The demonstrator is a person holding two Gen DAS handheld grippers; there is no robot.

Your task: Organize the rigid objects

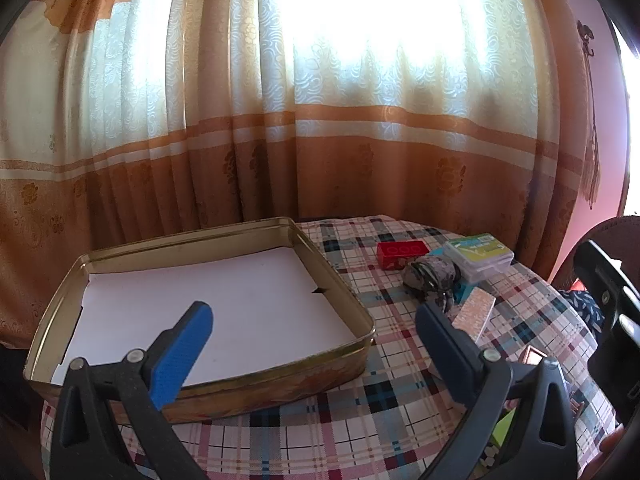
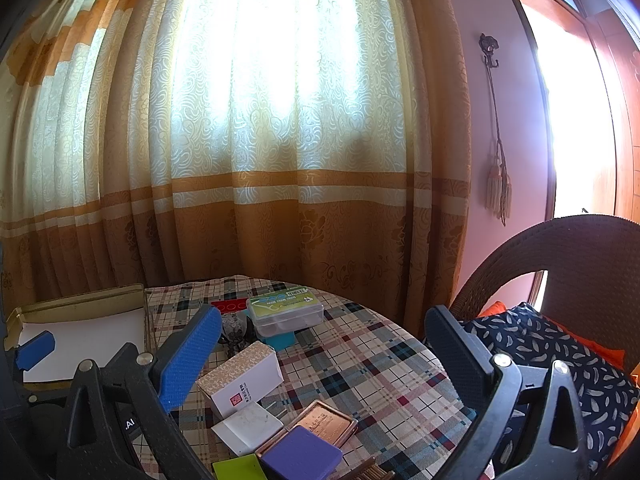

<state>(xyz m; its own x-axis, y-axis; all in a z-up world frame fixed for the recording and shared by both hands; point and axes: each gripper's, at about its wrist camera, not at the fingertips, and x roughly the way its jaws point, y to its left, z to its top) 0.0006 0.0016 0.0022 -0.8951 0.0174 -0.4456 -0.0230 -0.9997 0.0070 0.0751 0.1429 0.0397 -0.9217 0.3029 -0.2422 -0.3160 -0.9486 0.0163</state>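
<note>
Now, surroundings: a round table (image 2: 380, 364) with a plaid cloth stands before a long orange and cream curtain (image 2: 280, 140); a wicker chair (image 2: 560, 248) with a dark patterned cushion (image 2: 560, 360) is at the right.
Tin: one gold tin tray (image 1: 320, 368), lined with white paper and holding nothing else, is on the left part of the table.
Objects: all lie to the right of the tin: one red box (image 1: 402, 253), one clear plastic box (image 2: 285, 310) on something teal, one patterned white box (image 2: 240, 378), one copper tin (image 2: 328, 420), one purple block (image 2: 300, 458).
Hard to see: a grey bundle (image 1: 430, 276) is partly hidden; a green piece (image 2: 240, 469) is cut off by the edge.
Left gripper (image 1: 314, 330): jaws spread wide, empty, over the tin's near corner.
Right gripper (image 2: 322, 336): jaws released, wide, nothing between the pads.
</note>
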